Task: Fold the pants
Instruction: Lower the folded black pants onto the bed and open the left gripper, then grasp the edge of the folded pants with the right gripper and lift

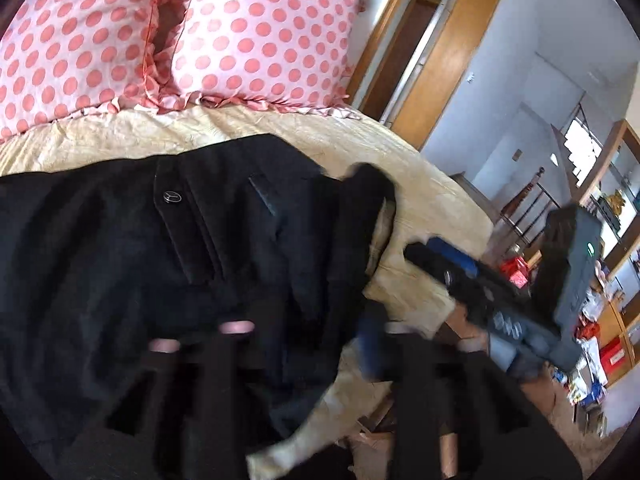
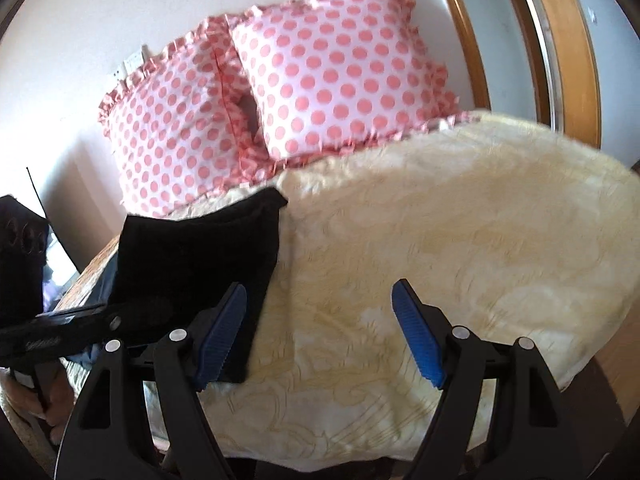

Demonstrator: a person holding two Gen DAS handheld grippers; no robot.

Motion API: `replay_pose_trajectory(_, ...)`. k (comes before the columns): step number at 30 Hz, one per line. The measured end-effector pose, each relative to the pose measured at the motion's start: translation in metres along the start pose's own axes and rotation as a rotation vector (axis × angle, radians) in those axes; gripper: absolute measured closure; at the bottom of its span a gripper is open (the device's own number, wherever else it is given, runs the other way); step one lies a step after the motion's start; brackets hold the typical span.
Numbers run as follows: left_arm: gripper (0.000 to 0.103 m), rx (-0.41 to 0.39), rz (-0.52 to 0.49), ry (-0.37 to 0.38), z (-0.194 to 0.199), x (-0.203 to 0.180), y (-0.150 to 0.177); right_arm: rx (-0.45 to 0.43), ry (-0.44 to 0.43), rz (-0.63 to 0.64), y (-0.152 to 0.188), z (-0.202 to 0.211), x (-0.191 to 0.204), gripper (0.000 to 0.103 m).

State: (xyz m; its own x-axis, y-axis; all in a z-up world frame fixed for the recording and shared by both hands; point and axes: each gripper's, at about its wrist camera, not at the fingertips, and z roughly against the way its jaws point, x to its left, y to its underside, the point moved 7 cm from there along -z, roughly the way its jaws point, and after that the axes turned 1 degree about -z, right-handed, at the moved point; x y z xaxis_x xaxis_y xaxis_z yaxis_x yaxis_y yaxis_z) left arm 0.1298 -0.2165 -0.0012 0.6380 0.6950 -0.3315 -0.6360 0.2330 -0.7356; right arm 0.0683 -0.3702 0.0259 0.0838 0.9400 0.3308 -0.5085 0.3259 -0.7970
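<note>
My right gripper [image 2: 320,336] hangs low with its jaws spread wide, the blue ribbed pads [image 2: 222,334] facing each other across an open gap and gripping nothing; my left gripper [image 1: 308,344] is blurred in its own view, so the set of its jaws cannot be told; from the right wrist view its dark body juts in at lower left.

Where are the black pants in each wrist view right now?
Left wrist: the black pants fill the centre and left, button facing up, on the cream bedspread.
Right wrist: the pants sit left of centre, beside the left blue pad.
Shared landmark: the polka-dot pillows.
</note>
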Motion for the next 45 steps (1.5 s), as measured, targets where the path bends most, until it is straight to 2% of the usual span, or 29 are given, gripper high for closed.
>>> replay_pose_trajectory(1,0.019,-0.012,-0.001,0.011,0.009,-0.002,0.002,-0.026,-0.001,0.011,-0.007,0.005,0.003,0.026)
replay_pose_trajectory(3,0.016,-0.091,-0.023,0.008,0.042,-0.001,0.004,-0.081,-0.016,0.037,-0.02,0.014,0.012,0.026)
replay_pose_trajectory(4,0.015,-0.121,-0.04,-0.026,0.054,0.004,0.004,-0.107,-0.033,0.049,-0.025,0.018,0.018,0.026)
replay_pose_trajectory(6,0.008,-0.201,-0.058,-0.203,0.08,0.031,0.003,-0.149,-0.106,0.079,-0.033,0.025,0.037,0.026)
replay_pose_trajectory(9,0.008,-0.225,-0.034,-0.364,0.094,0.066,0.009,-0.113,-0.232,0.18,-0.026,0.015,0.082,0.026)
replay_pose_trajectory(13,0.008,-0.207,0.032,-0.417,0.09,0.093,0.015,-0.029,-0.279,0.334,-0.001,-0.017,0.132,0.026)
replay_pose_trajectory(16,0.008,-0.17,0.047,-0.481,0.083,0.106,0.024,0.025,-0.288,0.316,0.009,-0.033,0.139,0.026)
replay_pose_trajectory(18,0.008,-0.138,0.05,-0.511,0.079,0.113,0.031,0.059,-0.259,0.311,0.013,-0.042,0.137,0.026)
replay_pose_trajectory(22,0.008,-0.089,0.087,-0.503,0.075,0.122,0.051,0.137,-0.185,0.34,0.031,-0.052,0.13,0.026)
replay_pose_trajectory(24,0.008,-0.095,0.077,-0.501,0.075,0.123,0.058,0.191,-0.175,0.332,0.049,-0.055,0.124,0.026)
replay_pose_trajectory(27,0.008,-0.091,0.037,-0.523,0.074,0.118,0.065,0.188,-0.165,0.367,0.059,-0.052,0.124,0.026)
replay_pose_trajectory(30,0.008,-0.109,0.026,-0.511,0.075,0.118,0.067,0.215,-0.165,0.388,0.058,-0.053,0.125,0.026)
replay_pose_trajectory(32,0.008,-0.122,0.02,-0.497,0.078,0.117,0.067,0.247,-0.195,0.383,0.051,-0.051,0.125,0.026)
replay_pose_trajectory(34,0.005,-0.132,0.014,-0.485,0.079,0.117,0.067,0.239,-0.267,0.31,0.028,-0.046,0.12,0.025)
replay_pose_trajectory(35,0.004,-0.138,0.006,-0.478,0.079,0.116,0.068,0.222,-0.274,0.277,0.015,-0.047,0.115,0.019)
replay_pose_trajectory(38,0.002,-0.155,-0.013,-0.481,0.077,0.113,0.07,0.222,-0.261,0.197,-0.023,-0.063,0.091,0.018)
replay_pose_trajectory(41,0.002,-0.169,-0.011,-0.474,0.077,0.113,0.07,0.289,-0.208,0.176,-0.041,-0.098,0.071,0.019)
replay_pose_trajectory(45,0.002,-0.184,-0.01,-0.451,0.079,0.112,0.071,0.433,-0.238,0.119,-0.039,-0.141,0.059,0.027)
